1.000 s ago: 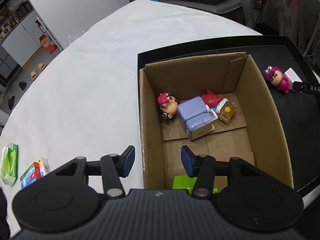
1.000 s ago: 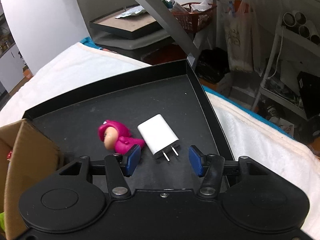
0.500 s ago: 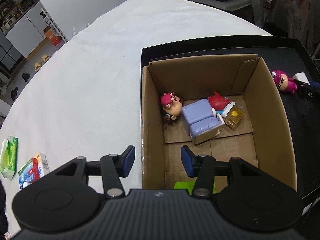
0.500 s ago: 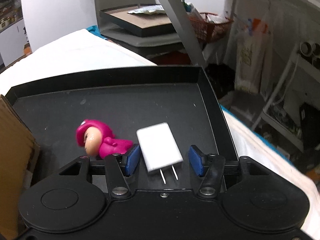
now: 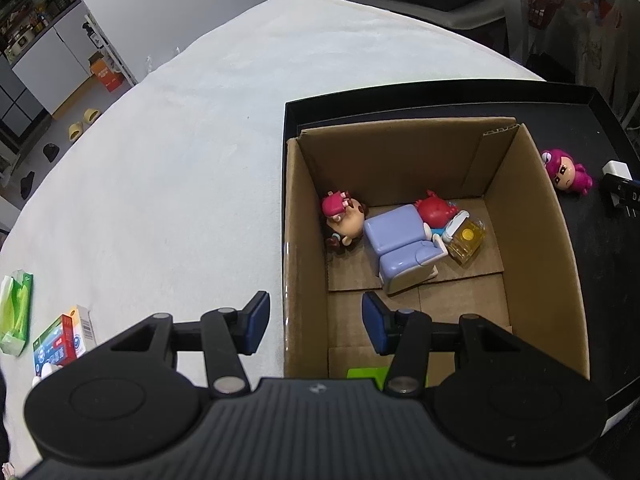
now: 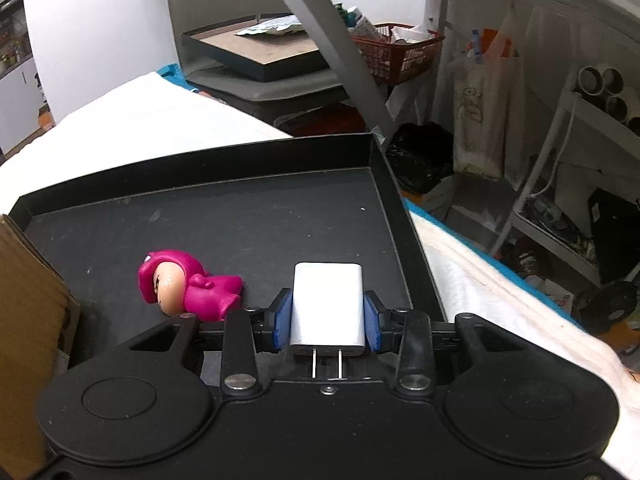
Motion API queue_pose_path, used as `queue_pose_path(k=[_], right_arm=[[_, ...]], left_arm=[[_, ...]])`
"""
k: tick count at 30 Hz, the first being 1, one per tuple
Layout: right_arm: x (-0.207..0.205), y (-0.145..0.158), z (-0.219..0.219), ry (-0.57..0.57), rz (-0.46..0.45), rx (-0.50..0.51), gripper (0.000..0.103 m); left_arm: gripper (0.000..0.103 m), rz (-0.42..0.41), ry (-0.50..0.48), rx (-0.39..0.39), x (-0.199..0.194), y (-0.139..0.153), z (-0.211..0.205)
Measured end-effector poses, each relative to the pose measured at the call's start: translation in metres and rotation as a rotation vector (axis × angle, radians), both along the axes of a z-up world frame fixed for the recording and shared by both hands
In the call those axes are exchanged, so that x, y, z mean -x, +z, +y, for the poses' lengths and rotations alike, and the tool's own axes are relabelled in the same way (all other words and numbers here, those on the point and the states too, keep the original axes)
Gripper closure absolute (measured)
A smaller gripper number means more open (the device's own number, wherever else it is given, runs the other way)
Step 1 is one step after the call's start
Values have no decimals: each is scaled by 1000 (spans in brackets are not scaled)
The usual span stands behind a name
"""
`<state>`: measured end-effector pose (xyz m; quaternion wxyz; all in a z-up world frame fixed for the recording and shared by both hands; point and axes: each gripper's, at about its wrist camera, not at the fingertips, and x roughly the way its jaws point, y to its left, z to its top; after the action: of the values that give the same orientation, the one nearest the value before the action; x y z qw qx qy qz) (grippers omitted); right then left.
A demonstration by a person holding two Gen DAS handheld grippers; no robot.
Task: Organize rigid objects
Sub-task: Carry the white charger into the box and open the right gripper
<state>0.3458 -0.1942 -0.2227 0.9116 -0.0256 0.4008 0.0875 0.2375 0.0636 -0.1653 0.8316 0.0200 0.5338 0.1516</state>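
My right gripper (image 6: 327, 320) is shut on a white plug charger (image 6: 327, 304), prongs toward the camera, low over the black tray (image 6: 248, 216). A pink figurine (image 6: 184, 286) lies just to its left; it also shows in the left wrist view (image 5: 566, 172) beside the charger (image 5: 616, 169). My left gripper (image 5: 314, 322) is open and empty, straddling the near left wall of the cardboard box (image 5: 304, 240). The box holds a red-haired doll (image 5: 344, 220), a lilac toy armchair (image 5: 404, 246), a red figure (image 5: 436, 210), a clear yellow cube (image 5: 466, 238) and a green item (image 5: 366, 374).
The white cloth table (image 5: 180, 160) spreads left of the tray. A small red-blue carton (image 5: 60, 344) and a green packet (image 5: 16, 314) lie at its left edge. Shelving and a red basket (image 6: 400, 52) stand behind the table.
My right gripper moved forward around the white charger and closed on it. My left gripper stayed open over the box's left wall, with a slight shift of view.
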Motion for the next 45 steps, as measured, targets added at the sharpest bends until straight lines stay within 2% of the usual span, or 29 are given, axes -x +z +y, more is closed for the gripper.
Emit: queue_pose_path(k=[14, 24, 30, 32, 35, 45], right_arm=[[37, 40, 27, 72, -2, -20, 67], [58, 78, 60, 126, -60, -14, 67], [65, 98, 80, 158, -97, 5, 67], [68, 103, 87, 171, -107, 8, 67], [71, 109, 100, 191, -118, 21, 67], [89, 117, 142, 274, -130, 65, 67]], left_arm=[[54, -60, 9, 25, 14, 9, 8], [55, -87, -1, 69, 22, 10, 15], [64, -105, -18, 113, 30, 10, 21], [73, -102, -17, 131, 30, 8, 24], [79, -99, -21, 153, 31, 6, 27], [90, -116, -24, 207, 39, 5, 37]])
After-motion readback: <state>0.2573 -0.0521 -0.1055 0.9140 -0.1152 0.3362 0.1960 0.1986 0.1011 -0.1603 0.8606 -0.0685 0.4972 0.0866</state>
